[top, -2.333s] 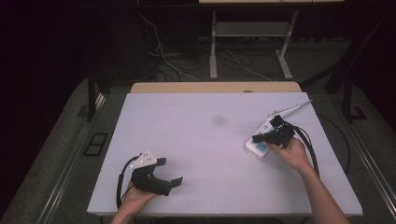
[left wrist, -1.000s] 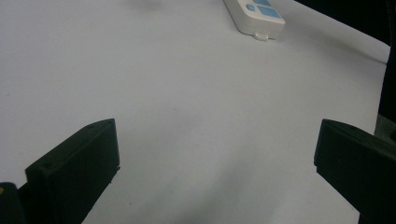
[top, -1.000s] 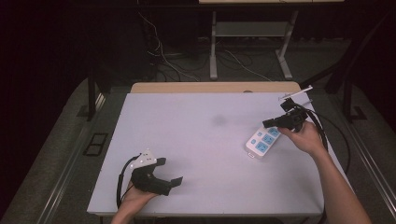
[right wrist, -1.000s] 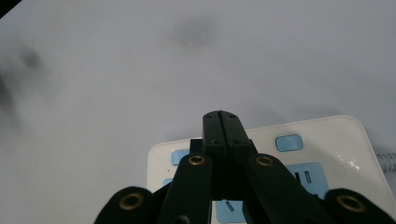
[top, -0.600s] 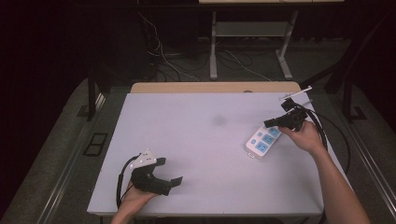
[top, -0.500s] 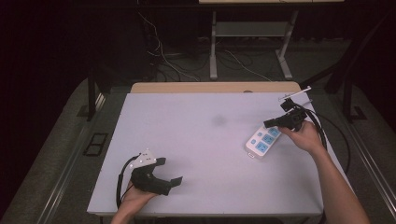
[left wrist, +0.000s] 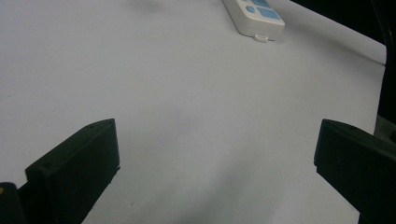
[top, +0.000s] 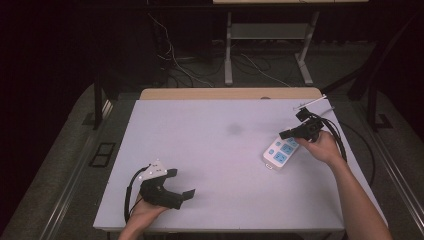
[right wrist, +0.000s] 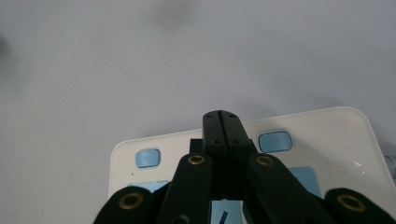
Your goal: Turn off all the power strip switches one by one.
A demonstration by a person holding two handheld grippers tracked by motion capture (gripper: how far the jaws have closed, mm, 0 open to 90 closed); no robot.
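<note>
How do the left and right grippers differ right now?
The left gripper has its jaws wide apart; the right gripper has them pressed shut, empty. The left sits low at the table's near edge; the right is over the white power strip. Both are black and hand-held.

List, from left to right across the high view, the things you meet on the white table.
left gripper with its jaws apart → faint dark smudge on the table → white power strip with blue sockets → right gripper, jaws together, held in the person's hand.
</note>
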